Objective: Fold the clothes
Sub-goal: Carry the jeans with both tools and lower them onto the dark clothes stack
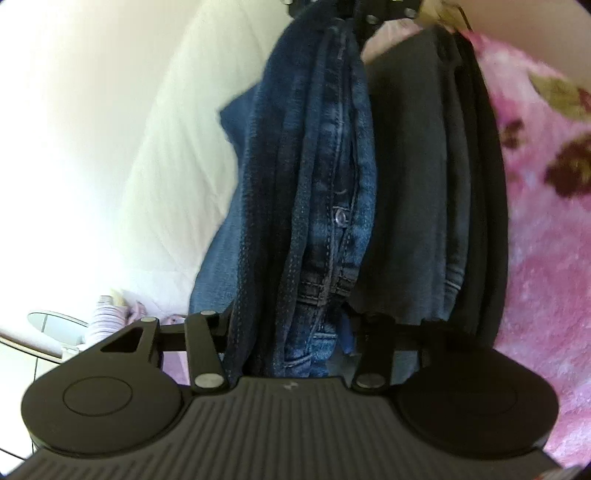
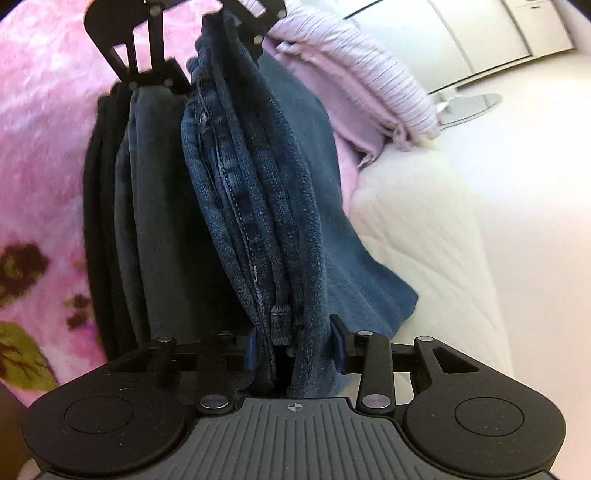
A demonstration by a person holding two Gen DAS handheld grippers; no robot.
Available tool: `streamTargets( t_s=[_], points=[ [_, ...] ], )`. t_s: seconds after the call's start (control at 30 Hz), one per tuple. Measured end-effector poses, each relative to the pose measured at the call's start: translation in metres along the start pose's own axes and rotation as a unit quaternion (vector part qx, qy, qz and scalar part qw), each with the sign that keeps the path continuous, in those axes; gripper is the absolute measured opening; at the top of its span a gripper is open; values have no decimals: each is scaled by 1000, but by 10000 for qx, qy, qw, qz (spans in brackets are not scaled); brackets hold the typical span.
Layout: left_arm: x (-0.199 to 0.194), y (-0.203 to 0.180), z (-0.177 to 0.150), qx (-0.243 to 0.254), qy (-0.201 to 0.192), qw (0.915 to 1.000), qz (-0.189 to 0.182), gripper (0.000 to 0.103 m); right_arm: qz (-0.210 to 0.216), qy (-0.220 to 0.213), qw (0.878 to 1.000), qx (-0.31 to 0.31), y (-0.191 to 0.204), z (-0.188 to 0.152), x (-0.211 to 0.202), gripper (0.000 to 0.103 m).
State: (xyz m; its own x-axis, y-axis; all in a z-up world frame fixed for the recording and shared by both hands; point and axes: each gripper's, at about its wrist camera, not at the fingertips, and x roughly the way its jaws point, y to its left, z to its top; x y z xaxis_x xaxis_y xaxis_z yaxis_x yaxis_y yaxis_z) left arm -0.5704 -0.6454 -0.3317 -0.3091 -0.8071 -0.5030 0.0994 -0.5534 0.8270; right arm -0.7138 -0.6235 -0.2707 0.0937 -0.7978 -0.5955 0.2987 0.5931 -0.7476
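A pair of blue jeans (image 1: 325, 177) is folded into a thick bundle and held up between both grippers. My left gripper (image 1: 295, 343) is shut on one end of the bundle, its fingers hidden by denim. My right gripper (image 2: 293, 350) is shut on the other end of the jeans (image 2: 258, 206), with blue pads (image 2: 250, 350) pressing both sides. Each gripper shows at the top of the other's view, the right gripper (image 1: 354, 11) and the left gripper (image 2: 192, 55). A dark grey and black folded garment (image 1: 436, 177) lies right beside the jeans, also in the right wrist view (image 2: 122, 206).
A pink floral fleece blanket (image 1: 546, 229) lies under the clothes, also in the right wrist view (image 2: 40, 147). A white quilted mattress (image 2: 443, 221) lies on the other side. Lilac striped clothes (image 2: 354, 62) lie at the far edge. White cabinets (image 2: 498, 40) stand beyond.
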Motion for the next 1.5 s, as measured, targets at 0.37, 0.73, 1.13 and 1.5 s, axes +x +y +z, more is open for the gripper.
streamTargets(
  t_s=[0.37, 0.73, 1.13, 1.5],
  points=[
    [-14, -17, -20, 119, 269, 9995, -77, 46, 219, 88, 9997, 75, 14, 6, 13, 37],
    [-33, -15, -41, -21, 418, 9990, -166, 41, 116, 54, 9996, -264, 28, -24, 13, 40],
    [-55, 11, -63, -303, 653, 9952, -659, 50, 507, 754, 9905, 1030, 35, -67, -3, 40],
    [-93, 54, -20, -2092, 1350, 9648, -847, 49, 806, 1247, 9660, 2116, 26, -72, -47, 40]
  ],
)
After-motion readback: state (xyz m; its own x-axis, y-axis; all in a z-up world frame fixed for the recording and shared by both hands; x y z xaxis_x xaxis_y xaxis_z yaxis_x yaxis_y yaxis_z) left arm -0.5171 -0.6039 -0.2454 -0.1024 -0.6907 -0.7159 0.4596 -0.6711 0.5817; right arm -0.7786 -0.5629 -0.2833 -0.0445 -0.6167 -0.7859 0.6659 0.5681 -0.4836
